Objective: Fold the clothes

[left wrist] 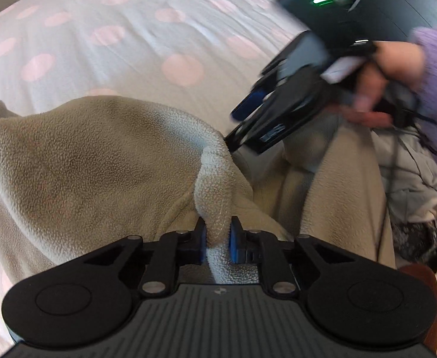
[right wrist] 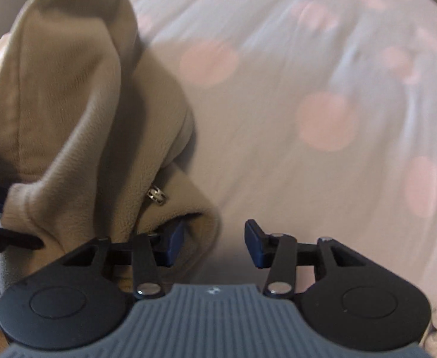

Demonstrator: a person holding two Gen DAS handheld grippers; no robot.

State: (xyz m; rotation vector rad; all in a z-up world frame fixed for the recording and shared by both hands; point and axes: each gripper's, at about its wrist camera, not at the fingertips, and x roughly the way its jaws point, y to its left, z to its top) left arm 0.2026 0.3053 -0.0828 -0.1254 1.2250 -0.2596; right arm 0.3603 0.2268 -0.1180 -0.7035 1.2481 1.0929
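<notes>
You work over a white bedsheet with large pale pink dots (left wrist: pixel 182 68), which fills the space ahead of both grippers. Behind your right hand a dark wall or cabinet (left wrist: pixel 403 3) closes the room, and a rumpled pile of grey and dark patterned clothes (left wrist: pixel 421 197) lies off to the right of your left gripper.

The beige fleece garment (left wrist: pixel 93 161) spreads ahead and to the left of your left gripper (left wrist: pixel 217 235), whose blue pads are pinching a twisted, paler fold of it. From that pinch the fleece rises forward to a peak near your right gripper (left wrist: pixel 236 125).

In the right wrist view your right gripper (right wrist: pixel 215 243) stands spread with nothing between its pads; the fleece (right wrist: pixel 69 95) hangs bunched just left of it, long axis running away from you, a small metal zipper pull (right wrist: pixel 156 196) showing.
</notes>
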